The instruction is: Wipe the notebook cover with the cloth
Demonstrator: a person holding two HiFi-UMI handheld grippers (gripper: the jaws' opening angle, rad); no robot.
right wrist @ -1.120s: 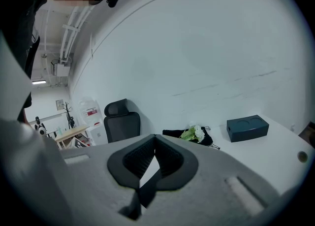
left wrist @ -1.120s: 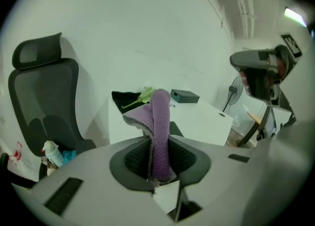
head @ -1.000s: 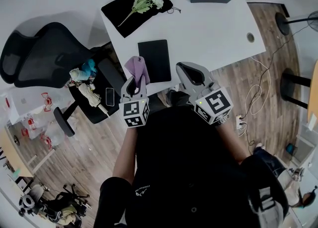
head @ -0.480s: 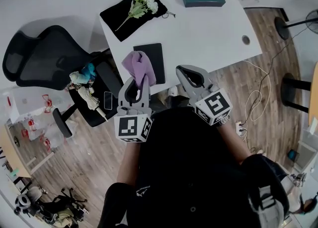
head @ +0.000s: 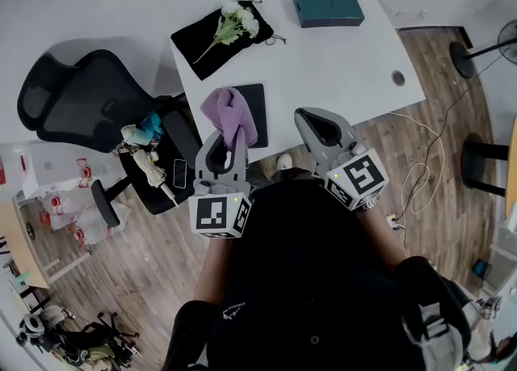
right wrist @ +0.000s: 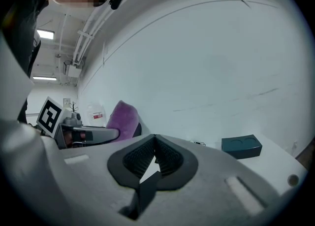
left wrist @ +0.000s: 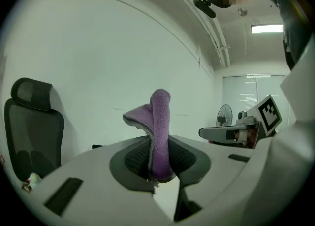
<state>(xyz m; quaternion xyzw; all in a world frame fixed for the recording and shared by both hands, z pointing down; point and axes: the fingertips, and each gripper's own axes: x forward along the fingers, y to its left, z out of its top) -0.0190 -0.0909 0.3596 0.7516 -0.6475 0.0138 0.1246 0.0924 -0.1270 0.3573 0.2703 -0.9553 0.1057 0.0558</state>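
Note:
A black notebook [head: 254, 107] lies flat near the front edge of the white table [head: 339, 54]. My left gripper [head: 229, 140] is shut on a purple cloth [head: 229, 115], which hangs over the notebook's left part and hides it. In the left gripper view the cloth [left wrist: 158, 126] stands up folded between the jaws. My right gripper [head: 321, 126] hovers at the table's front edge, right of the notebook, shut with nothing in it. The right gripper view shows the cloth [right wrist: 123, 119] at the left.
At the table's back lie a black cloth bag [head: 216, 38] with white flowers [head: 234, 20] and a dark green box [head: 327, 6]. A black office chair [head: 89, 107] with clutter on its seat stands left of the table. Cables [head: 420, 167] run over the wooden floor on the right.
My left gripper has lifted the purple cloth up and over the notebook's left part. The right gripper has hardly moved.

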